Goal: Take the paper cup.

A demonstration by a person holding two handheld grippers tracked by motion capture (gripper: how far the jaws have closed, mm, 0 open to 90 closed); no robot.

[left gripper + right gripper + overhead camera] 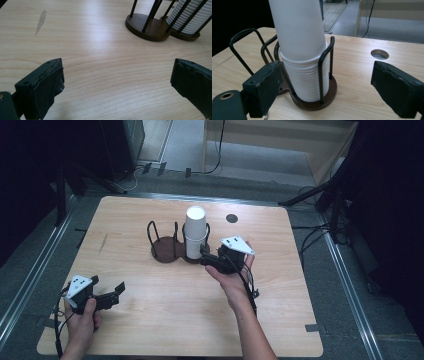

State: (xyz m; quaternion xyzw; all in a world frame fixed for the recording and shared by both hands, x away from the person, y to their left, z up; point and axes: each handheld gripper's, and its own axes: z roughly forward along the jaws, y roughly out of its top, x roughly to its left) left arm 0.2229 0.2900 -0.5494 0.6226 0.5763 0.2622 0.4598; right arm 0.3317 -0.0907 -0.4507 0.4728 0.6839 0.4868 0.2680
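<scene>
While my right gripper (325,82) gapes wide just beside the wire holder (325,60), its cup stack (299,37) stands upright, long axis vertical, mouths down.

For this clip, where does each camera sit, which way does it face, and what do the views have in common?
High view: above the person's side, looking forward and down on the table; both forearms, left gripper, right gripper.
Left gripper view: low over the wood, facing the cup holder; own jaws wide apart, nothing between.
Right gripper view: close, facing the cup stack; own jaws apart, not pressing it.
Shared: all three show the holder and white cups.
</scene>
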